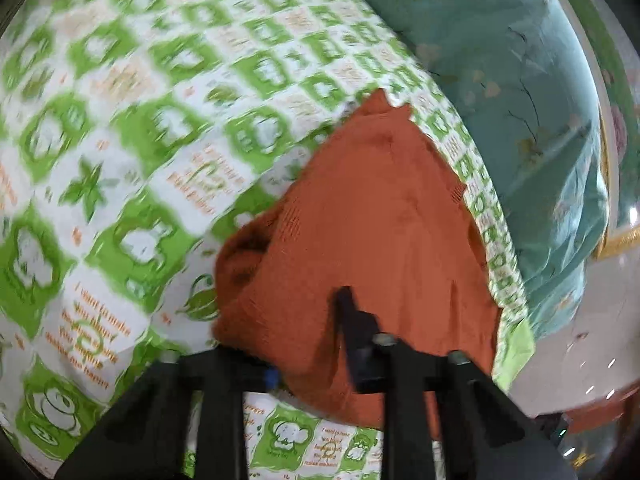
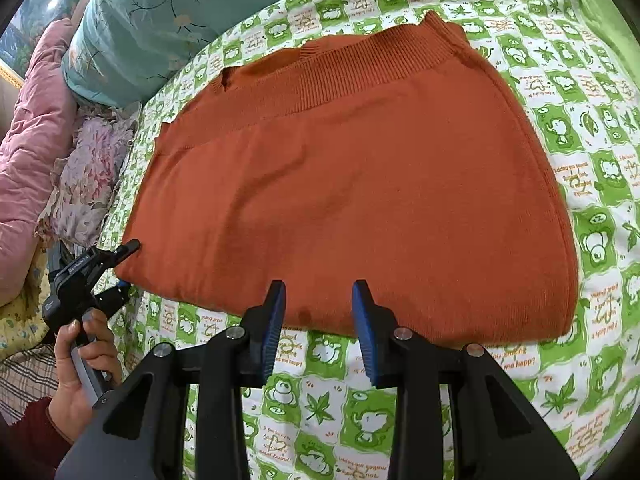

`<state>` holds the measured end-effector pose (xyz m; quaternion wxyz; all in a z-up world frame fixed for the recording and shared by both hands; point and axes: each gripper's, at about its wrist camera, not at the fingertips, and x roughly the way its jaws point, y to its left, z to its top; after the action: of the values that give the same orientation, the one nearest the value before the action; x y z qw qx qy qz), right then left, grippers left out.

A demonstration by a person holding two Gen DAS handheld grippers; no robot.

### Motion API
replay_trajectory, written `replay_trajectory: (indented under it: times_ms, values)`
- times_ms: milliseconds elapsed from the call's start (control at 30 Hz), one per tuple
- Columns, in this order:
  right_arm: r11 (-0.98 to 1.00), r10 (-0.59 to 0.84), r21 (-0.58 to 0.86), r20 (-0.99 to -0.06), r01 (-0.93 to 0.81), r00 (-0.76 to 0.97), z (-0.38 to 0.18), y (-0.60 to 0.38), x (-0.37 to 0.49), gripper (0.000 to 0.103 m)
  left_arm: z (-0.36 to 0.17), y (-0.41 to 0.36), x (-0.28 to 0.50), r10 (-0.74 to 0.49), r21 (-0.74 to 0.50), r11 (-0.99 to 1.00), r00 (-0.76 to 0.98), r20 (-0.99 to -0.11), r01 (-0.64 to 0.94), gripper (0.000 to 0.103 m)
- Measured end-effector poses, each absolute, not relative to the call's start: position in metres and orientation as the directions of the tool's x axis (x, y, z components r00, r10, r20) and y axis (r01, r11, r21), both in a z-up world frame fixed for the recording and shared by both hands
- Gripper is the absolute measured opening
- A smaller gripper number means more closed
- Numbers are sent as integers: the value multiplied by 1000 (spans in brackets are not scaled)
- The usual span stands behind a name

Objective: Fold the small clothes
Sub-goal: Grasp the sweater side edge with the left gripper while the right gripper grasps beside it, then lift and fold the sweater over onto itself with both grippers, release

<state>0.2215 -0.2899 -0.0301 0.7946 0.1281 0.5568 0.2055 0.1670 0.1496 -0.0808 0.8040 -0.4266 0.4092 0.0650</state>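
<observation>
Orange knit point(image 1: 376, 216) fills the left wrist view, lying on the green sheet point(image 1: 120, 120); left gripper point(image 1: 316, 360) is clamped on its corner. Best lifted slowly, so the cloth does not slip.

Right wrist view: right gripper point(image 2: 319, 320) is apart over the near hem, touching nothing; knit point(image 2: 352, 184) lies flat. Grip the hem before folding.

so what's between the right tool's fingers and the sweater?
Nothing. The open right tool frames the near edge of the rust-orange knit sweater, per the right wrist view.

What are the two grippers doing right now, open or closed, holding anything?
Left gripper: closed on a corner of the orange knit garment.
Right gripper: fingers apart, holding nothing, at the garment's near edge.
</observation>
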Motion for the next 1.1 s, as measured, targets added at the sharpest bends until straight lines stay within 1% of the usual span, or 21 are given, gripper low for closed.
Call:
replay_trajectory:
  times_ms: [33,100,167,333,433,533,600,667,733,767,967,1000,1033,1067,1100]
  values:
    - [882,471,434,-831,-184,295,-30,-291,223,36,-74,144,170,-233,-615,658,660,-715,-434,11]
    - [879,477,440,-826,-185,300,-30,-295,228,36,-58,131,173,-218,-586,712,672,-708,-386,9]
    - [875,483,447,-821,-185,304,-28,-299,234,36,-35,108,181,-228,-558,775,694,-683,-295,8]
    - [853,522,495,-793,-166,315,-23,-315,255,36,-2,35,205,-365,-541,840,689,-627,-48,7]
    - [831,555,529,-771,-172,311,-18,-318,270,36,-6,-12,217,-429,-516,855,639,-639,57,7]
    - [807,590,566,-758,-170,277,-20,-317,289,36,-24,-45,226,-476,-511,852,576,-665,113,7]
    - [770,638,616,-735,-166,231,-27,-311,305,36,-39,-63,232,-477,-487,863,532,-700,133,7]
    - [734,678,661,-708,-154,195,-34,-305,317,43,-49,-73,234,-464,-464,875,511,-724,136,7]
    - [701,713,696,-682,-156,161,-41,-293,331,58,-51,-73,236,-465,-466,874,507,-726,133,7]
    - [687,726,707,-671,-165,148,-43,-285,338,60,-51,-72,237,-466,-468,874,506,-726,134,7]
    - [625,781,756,-610,-196,134,-47,-244,384,61,-51,-75,237,-448,-437,887,498,-743,146,7]
    - [637,770,741,-622,-213,140,-45,-234,392,57,-52,-75,236,-445,-434,889,498,-744,146,7]
    - [651,758,725,-637,-225,141,-44,-230,396,39,-51,-74,236,-442,-431,891,498,-746,146,7]
    - [673,737,701,-661,-239,137,-43,-224,400,26,-48,-73,235,-441,-429,891,501,-745,147,7]
    - [682,728,690,-672,-244,134,-41,-221,403,16,-46,-73,235,-441,-428,891,503,-744,148,7]
